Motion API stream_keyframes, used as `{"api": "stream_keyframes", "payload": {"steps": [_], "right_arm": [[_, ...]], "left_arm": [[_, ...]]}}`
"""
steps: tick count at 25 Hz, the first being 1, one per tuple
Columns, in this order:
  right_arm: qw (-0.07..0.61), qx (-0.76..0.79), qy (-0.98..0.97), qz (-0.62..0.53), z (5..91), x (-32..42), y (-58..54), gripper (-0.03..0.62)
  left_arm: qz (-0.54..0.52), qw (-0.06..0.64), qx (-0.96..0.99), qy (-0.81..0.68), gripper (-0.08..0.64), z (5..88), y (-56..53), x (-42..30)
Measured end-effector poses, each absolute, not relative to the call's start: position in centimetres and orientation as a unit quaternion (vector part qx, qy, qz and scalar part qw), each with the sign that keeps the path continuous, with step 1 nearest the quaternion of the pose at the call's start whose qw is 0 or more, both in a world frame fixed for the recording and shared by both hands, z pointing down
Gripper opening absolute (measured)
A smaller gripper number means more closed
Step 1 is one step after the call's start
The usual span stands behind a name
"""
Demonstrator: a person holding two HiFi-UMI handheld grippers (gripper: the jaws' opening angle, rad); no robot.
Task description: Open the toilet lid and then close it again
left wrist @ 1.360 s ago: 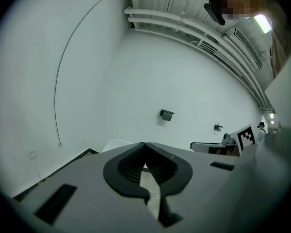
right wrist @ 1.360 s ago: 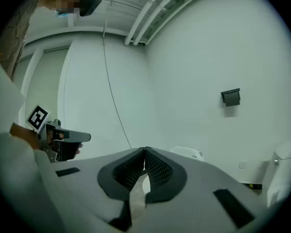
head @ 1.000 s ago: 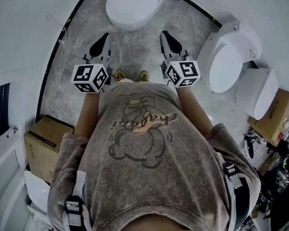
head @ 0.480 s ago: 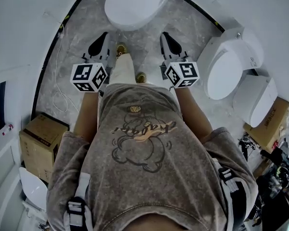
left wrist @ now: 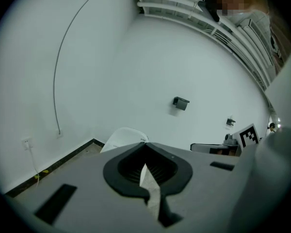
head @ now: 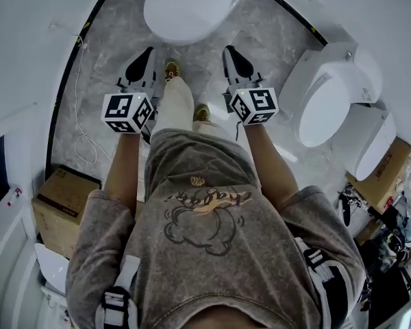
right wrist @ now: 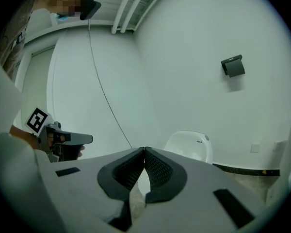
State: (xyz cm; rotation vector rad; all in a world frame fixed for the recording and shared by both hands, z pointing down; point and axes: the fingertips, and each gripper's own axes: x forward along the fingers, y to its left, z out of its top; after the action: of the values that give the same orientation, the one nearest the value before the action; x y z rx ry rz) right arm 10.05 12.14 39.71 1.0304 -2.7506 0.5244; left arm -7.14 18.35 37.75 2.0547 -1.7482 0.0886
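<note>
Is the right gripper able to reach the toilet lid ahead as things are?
Probably yes: the right gripper, jaws shut, points toward the lid, with only bare floor between them; they do not touch.

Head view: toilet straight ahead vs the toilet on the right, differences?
The toilet ahead is cut off by the picture's top edge; the right toilet shows whole, back part included. The toilet ahead points its front toward the person; the right toilet is angled toward lower left. Both white, lids apparently down.
</note>
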Motion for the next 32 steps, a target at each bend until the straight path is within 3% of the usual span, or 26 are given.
{"api": "stream_keyframes", "payload": {"steps": [22, 32], "right_arm": [[0.180, 0.293, -0.907, 0.242, 75.0, 1.9, 6.3, 0.028], [0.205, 0.284, -0.898, 0.267, 83.7, -0.4, 6.8, 0.028]], "left_arm": [[0.094, 0.295, 0.723, -0.617, 0.009, 73.3, 10.6, -11.5], [0.122, 0.319, 0.725, -0.597, 0.009, 82.9, 9.8, -11.6]]}}
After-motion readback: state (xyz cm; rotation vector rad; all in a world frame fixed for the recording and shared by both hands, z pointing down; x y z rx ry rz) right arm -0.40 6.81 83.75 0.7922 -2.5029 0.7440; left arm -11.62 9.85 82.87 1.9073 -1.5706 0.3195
